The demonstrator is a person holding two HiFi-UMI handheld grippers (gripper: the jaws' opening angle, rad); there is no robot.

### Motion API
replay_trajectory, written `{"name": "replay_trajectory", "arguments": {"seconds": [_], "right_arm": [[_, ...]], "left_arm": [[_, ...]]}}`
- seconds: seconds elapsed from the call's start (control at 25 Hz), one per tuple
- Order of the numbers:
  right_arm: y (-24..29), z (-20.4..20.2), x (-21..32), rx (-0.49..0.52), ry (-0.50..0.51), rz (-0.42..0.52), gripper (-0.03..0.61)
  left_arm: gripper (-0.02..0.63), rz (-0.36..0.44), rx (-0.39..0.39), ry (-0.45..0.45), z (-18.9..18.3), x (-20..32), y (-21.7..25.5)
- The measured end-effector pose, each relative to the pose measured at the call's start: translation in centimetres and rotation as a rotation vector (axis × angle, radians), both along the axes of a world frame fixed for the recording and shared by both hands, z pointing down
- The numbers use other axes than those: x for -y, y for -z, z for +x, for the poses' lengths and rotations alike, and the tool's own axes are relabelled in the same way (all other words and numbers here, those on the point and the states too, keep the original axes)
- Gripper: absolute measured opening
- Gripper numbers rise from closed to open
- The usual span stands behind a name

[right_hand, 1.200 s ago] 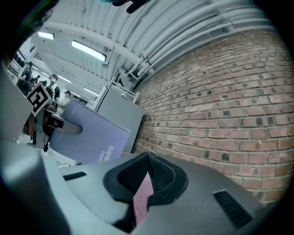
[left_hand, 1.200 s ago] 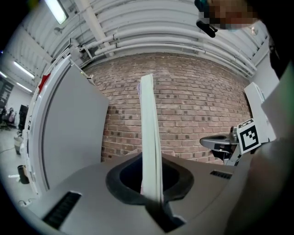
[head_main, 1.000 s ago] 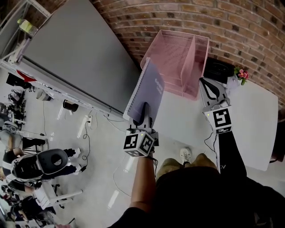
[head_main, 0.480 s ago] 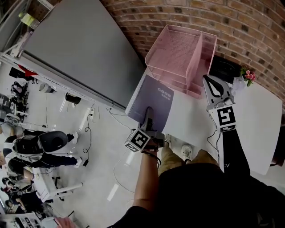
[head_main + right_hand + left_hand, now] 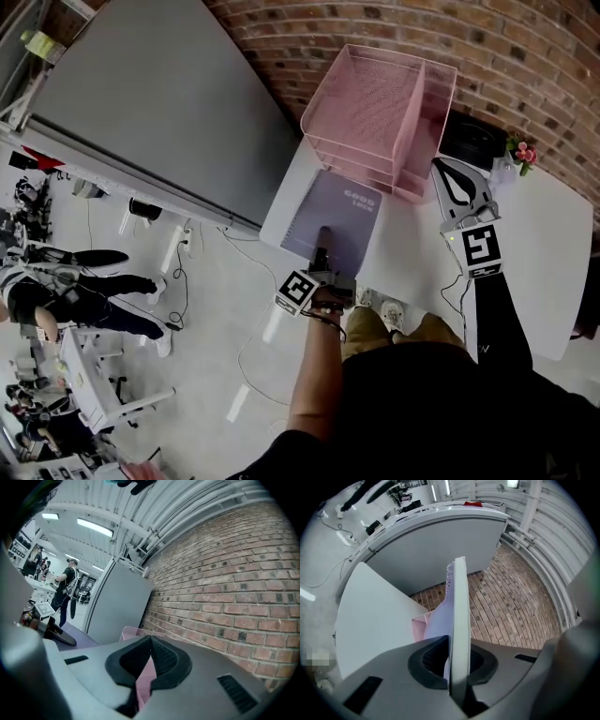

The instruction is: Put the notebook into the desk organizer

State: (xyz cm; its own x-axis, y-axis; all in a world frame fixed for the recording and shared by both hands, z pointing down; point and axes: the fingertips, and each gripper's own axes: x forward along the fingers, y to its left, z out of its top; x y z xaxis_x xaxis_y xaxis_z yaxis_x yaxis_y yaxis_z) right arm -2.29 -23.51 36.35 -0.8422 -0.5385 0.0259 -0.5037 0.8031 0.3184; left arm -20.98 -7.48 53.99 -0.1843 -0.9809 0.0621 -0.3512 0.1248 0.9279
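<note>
**Notebook Held Flat in Front of the Desk Organizer**

1. Left claw (image 5: 322, 236): closed on the near edge of the purple spiral-bound notebook (image 5: 347, 211). In the left gripper view, the claw (image 5: 457, 653) has both pads pressed against the notebook (image 5: 459, 602), which shows edge-on between them.
2. Notebook position: in the head view it lies flat, cover up, over the lower-left corner of the white bench (image 5: 534, 244). Its far edge is just below the open front of the pink mesh desk organizer (image 5: 375, 94). It is outside the organizer. Contact with the bench surface cannot be confirmed.
3. Right claw (image 5: 439, 171): set at the lower-right corner of the organizer. In the right gripper view, the claw (image 5: 151, 656) is closed, with a pink wall of the organizer (image 5: 143, 681) between its pads.
4. Organizer position: at the top centre of the head view, against the brick wall (image 5: 525, 56).
5. Surroundings: a small pot of pink flowers (image 5: 517, 153) stands on the bench to the right of the organizer.
</note>
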Motion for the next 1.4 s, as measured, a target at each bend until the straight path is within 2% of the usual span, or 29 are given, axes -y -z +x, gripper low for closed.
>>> {"name": "replay_trajectory", "arguments": {"seconds": [0.28, 0.44, 0.68, 0.84, 0.88, 1.08, 1.2, 1.28, 1.4], "right_arm": [[-0.7, 0.1, 0.7, -0.048, -0.057, -0.004, 0.021], [-1.8, -0.4, 1.4, -0.097, -0.093, -0.015, 0.021], [-2.1, -2.1, 2.2, -0.154, -0.133, -0.006, 0.021], [-1.9, -3.2, 2.8, -0.165, -0.155, -0.006, 0.021], [-2.0, -3.6, 2.8, -0.168, -0.160, -0.007, 0.021], [-2.2, -4.8, 2.8, -0.169, -0.183, -0.013, 0.021], [-2.3, -5.2, 2.5, -0.174, -0.194, -0.016, 0.021], [-2.4, -5.2, 2.3, -0.185, -0.201, -0.014, 0.021], [-2.3, -4.8, 2.2, -0.188, -0.220, -0.014, 0.021]], "left_arm": [[0.040, 0.008, -0.083, -0.063, -0.2, 1.5, -2.4], [0.040, -0.023, -0.127, -0.083, -1.6, 2.5, -5.0], [0.040, -0.123, -0.208, -0.105, -3.3, 3.7, -9.7], [0.040, -0.270, -0.246, -0.110, -4.4, 2.4, -12.7], [0.040, -0.263, -0.254, -0.121, -4.5, 2.2, -12.7], [0.040, -0.062, -0.249, -0.217, -4.5, 4.0, -8.6], [0.040, 0.024, -0.273, -0.241, -4.9, 5.5, -7.4], [0.040, 0.044, -0.317, -0.221, -5.4, 6.3, -8.0], [0.040, -0.032, -0.345, -0.189, -6.0, 7.3, -10.4]]}}
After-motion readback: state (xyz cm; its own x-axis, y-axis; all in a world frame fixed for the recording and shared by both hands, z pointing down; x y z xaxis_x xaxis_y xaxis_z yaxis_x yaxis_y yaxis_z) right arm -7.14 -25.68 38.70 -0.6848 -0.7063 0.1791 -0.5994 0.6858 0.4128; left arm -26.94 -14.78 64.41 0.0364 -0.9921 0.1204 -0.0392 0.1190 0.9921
